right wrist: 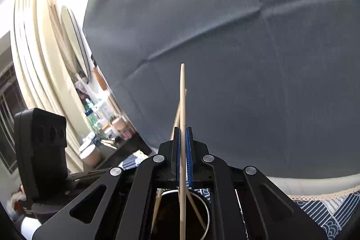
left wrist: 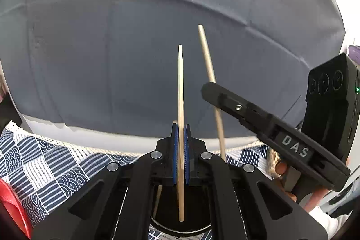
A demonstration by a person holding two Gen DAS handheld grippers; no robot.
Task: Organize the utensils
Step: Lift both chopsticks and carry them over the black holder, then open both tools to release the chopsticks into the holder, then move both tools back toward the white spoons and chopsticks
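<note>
1. Left gripper [left wrist: 180,145] is clamping one chopstick [left wrist: 180,91] between its blue pads, upright, lower end over the dark round holder [left wrist: 180,229] on the patterned tablecloth [left wrist: 45,163].
2. Right gripper [right wrist: 182,147] is pinching a second chopstick [right wrist: 182,100] over the same holder, which already has sticks leaning inside.
3. Both are pointing tilted down, side by side near the table's sofa-side edge; probably lining up to drop in.

Pale wooden chopsticks [left wrist: 180,91], upright, over dark cup [right wrist: 208,220]
</note>
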